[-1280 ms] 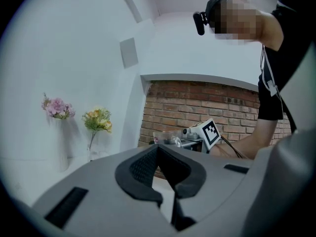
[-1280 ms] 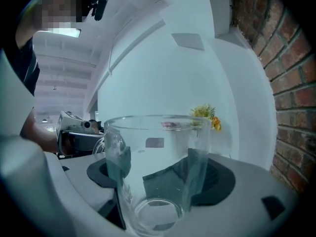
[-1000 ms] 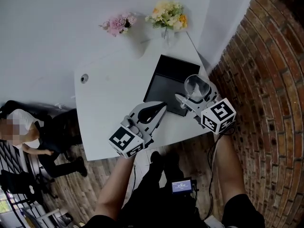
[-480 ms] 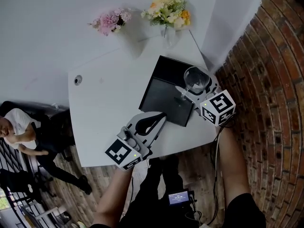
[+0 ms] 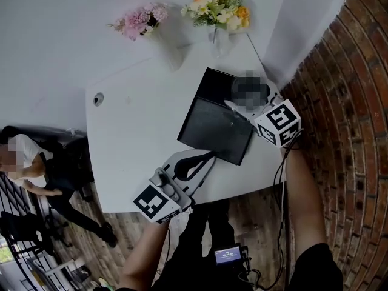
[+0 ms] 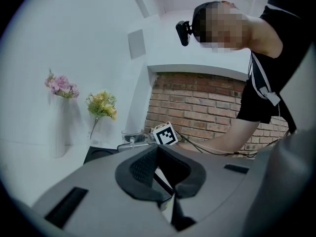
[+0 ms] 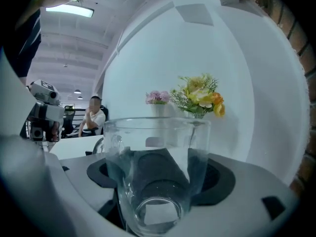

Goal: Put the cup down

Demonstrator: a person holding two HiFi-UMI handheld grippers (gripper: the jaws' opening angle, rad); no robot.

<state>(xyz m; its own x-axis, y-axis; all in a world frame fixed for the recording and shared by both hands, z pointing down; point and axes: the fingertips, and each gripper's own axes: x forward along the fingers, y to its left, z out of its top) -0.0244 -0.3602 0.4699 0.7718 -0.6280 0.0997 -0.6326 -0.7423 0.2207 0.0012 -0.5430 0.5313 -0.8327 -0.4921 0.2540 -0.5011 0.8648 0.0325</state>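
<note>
Right tongs (image 5: 237, 107) are clamped on the clear glass cup (image 7: 157, 157), keeping it upright over the far right corner of the flat black rectangular mat (image 5: 212, 129). Can't tell if it's touching down. Left tongs (image 5: 209, 156) are closed on nothing, over the white tabletop (image 5: 130, 138) by the mat's near edge. 2 bouquets at the back: pink flower bunch (image 5: 134, 23) and yellow flower bunch (image 5: 215, 8).
</note>
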